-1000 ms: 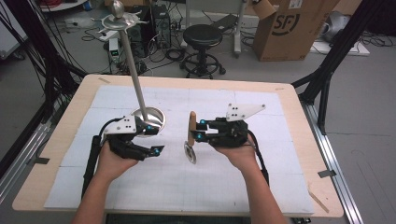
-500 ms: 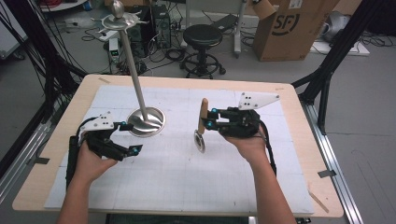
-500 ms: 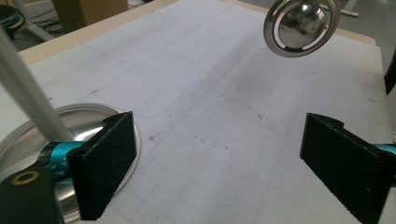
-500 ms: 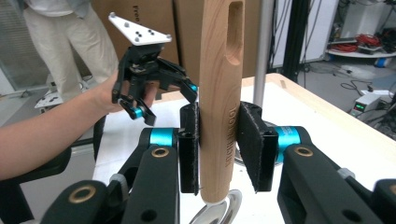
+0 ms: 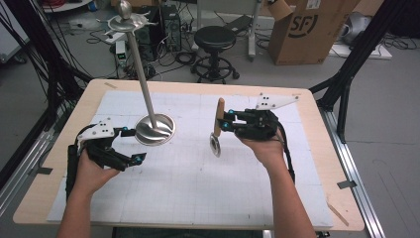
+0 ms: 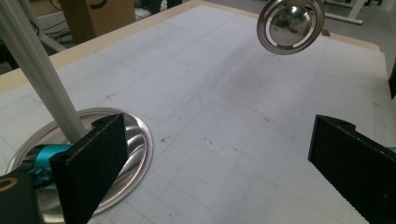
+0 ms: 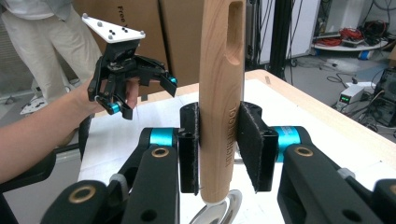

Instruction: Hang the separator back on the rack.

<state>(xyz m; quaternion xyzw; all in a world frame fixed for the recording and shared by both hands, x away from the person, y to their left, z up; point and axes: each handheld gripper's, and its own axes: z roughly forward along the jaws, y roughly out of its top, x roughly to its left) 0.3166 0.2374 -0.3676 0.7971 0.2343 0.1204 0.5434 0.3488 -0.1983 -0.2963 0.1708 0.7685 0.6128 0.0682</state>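
A pizza cutter point(image 5: 217, 130) with a smooth pale wooden handle and a shiny round steel wheel is clamped upright by its handle between the padded black jaws of the right gripper point(image 5: 229, 124), the wheel held above the gridded white mat point(image 5: 198, 183). The left gripper point(image 5: 132, 145) is held with its jaws spread wide and empty, just beside the polished dished base of a metal stand point(image 5: 154, 130) whose slim pole leans toward the table's far-left edge. Bare mat is seen between the two grippers and toward the near edge.
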